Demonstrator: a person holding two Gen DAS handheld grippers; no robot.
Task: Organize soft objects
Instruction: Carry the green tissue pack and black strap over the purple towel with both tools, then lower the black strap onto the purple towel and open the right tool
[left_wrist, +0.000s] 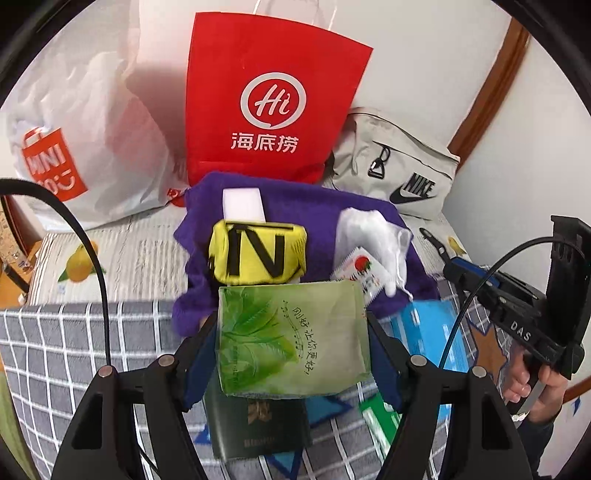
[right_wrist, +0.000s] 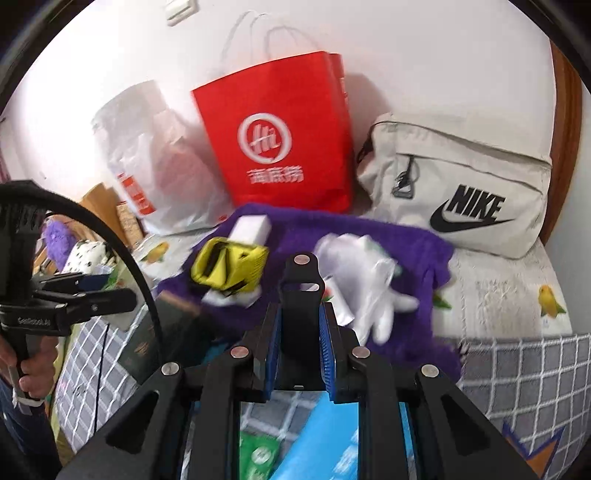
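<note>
The left gripper (left_wrist: 291, 332) holds a green tissue pack (left_wrist: 291, 336) between wide-set jaws, above the purple towel (left_wrist: 317, 214) near the yellow pouch (left_wrist: 258, 254). The right gripper (right_wrist: 300, 354) clamps a black strap-like object (right_wrist: 301, 291) between narrow-set jaws.

Right gripper (right_wrist: 299, 325) jaws closed, perhaps on black strap (right_wrist: 301, 291)

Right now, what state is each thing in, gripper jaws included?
Left gripper: jaws shut on the green pack, lifted.
Right gripper: jaws shut on a black clip.
Red bag: upright against the wall.
Nike bag: zipped, leaning on the wall.
Purple towel: spread out, rumpled.
Yellow pouch: on the towel.
White glove: limp on the towel.
</note>
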